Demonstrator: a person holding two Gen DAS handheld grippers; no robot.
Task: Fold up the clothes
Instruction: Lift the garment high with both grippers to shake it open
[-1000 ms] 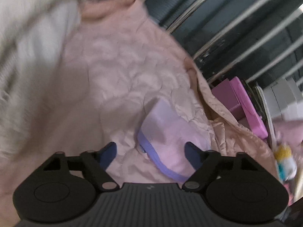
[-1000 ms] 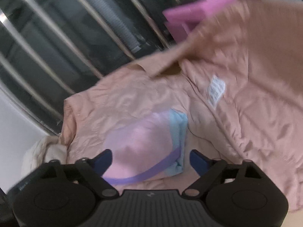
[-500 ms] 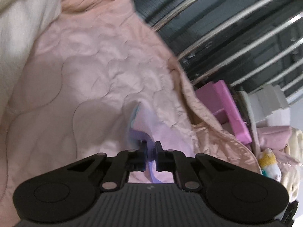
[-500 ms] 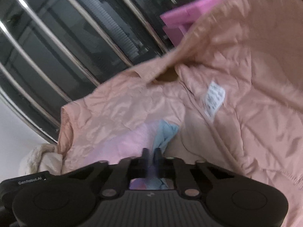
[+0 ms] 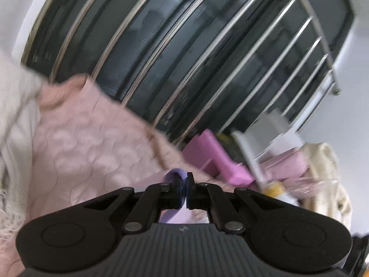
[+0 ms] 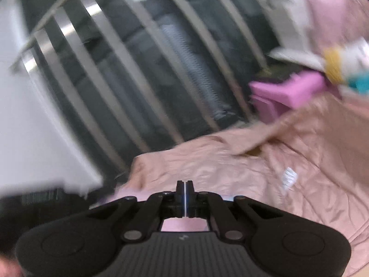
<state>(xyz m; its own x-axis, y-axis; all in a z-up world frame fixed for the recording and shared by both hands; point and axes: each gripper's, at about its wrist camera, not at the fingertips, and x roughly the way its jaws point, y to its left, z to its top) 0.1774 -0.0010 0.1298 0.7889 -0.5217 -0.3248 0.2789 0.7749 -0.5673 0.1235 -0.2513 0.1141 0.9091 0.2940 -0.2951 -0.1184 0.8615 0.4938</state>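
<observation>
A small lilac garment with a purple hem [image 5: 175, 175] is pinched between the blue pads of my left gripper [image 5: 186, 180], which is shut on it. The hem loops up beside the left pad. In the right wrist view my right gripper [image 6: 185, 187] grips the same lilac garment [image 6: 182, 227], which hangs pale pink under the fingers. Its jaws are opening slightly, with only a thin sliver of cloth between the pads. Below both grippers lies a pink quilted jacket [image 5: 92, 143], spread out with its white label [image 6: 289, 177] showing.
A dark window with slanted metal bars [image 5: 184, 57] fills the background. A magenta box [image 5: 214, 157] and a plush toy [image 6: 339, 64] sit past the jacket. Cream fleece [image 5: 13, 120] lies at the left, and more cream cloth [image 5: 329, 173] at the right.
Both grippers went from wide open around the lilac garment to shut on it, then rose and tilted up. The jacket dropped lower in both views.
</observation>
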